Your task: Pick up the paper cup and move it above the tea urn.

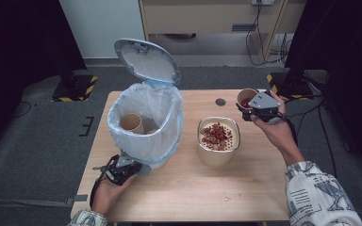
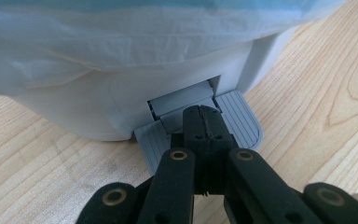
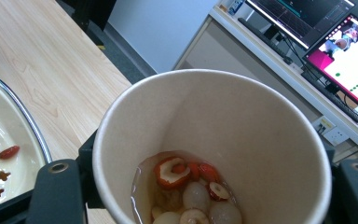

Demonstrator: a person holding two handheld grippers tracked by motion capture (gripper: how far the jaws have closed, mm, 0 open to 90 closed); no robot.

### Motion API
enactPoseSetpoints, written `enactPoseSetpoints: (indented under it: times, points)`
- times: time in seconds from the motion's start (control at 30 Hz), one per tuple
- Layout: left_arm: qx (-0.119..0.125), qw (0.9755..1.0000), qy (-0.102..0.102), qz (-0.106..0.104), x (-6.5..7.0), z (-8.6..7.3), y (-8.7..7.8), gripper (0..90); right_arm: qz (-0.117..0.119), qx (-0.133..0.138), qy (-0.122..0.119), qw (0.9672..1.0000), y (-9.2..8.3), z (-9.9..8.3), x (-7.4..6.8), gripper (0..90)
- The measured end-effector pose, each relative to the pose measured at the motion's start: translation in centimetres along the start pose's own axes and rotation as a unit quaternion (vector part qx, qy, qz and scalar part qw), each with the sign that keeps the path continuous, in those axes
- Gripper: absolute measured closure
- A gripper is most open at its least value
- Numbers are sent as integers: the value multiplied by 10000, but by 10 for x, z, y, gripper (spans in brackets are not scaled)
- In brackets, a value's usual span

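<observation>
A white pedal bin (image 1: 146, 122) lined with a white bag stands on the left of the wooden table (image 1: 193, 188), its lid (image 1: 147, 60) raised. A brown paper cup (image 1: 132, 123) lies inside it. My left gripper (image 1: 139, 165) is shut, and its tips (image 2: 203, 114) rest on the bin's grey pedal (image 2: 242, 123). At the table's far right my right gripper (image 1: 257, 107) is shut on a second paper cup (image 1: 246, 99). This cup (image 3: 214, 116) holds liquid with red and white fruit pieces. A cream bowl (image 1: 238, 136) of red bits sits mid-table.
A small dark disc (image 1: 220, 101) is set in the table behind the bowl. A few crumbs (image 1: 226, 199) lie near the front edge. Black stands with striped bases (image 1: 73, 87) flank the table on the floor. A desk with monitors (image 3: 345, 51) stands beyond.
</observation>
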State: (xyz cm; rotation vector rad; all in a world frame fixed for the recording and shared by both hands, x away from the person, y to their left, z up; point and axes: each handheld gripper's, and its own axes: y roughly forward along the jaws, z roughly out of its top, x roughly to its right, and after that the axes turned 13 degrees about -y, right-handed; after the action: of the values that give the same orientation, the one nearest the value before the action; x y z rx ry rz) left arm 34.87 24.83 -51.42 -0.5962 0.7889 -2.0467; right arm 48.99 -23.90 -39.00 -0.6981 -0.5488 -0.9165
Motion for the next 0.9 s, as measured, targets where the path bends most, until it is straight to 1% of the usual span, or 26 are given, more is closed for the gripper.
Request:
enactPoseSetpoints:
  times: [0.1, 0.13, 0.17, 0.3, 0.4, 0.57, 0.8, 0.9]
  points:
    - [0, 10000, -3, -2, 0, 0, 0, 900, 2, 1, 41, 10000, 3, 2, -2, 280]
    - [1, 10000, -1, -1, 0, 0, 0, 900, 48, 16, -8, 10000, 5, 4, -4, 280]
    - [2, 10000, -3, 2, 0, 0, 0, 900, 48, 16, -8, 10000, 5, 4, -4, 280]
    - [0, 10000, 1, 4, 0, 0, 0, 900, 169, 82, -99, 9998, 10, 12, -11, 279]
    - [1, 10000, 1, 2, 0, 0, 0, 900, 221, 73, -228, 9995, 15, 18, -14, 278]
    - [0, 10000, 0, -5, 0, 0, 0, 900, 236, 78, -302, 9992, 18, 22, -14, 277]
    - [-2, 10000, 4, -5, 0, 0, 0, 900, 247, 167, -502, 9983, 18, 31, -14, 277]
    - [-1, 10000, 2, -5, 0, 0, 0, 900, 244, 188, -515, 9982, 18, 32, -14, 276]
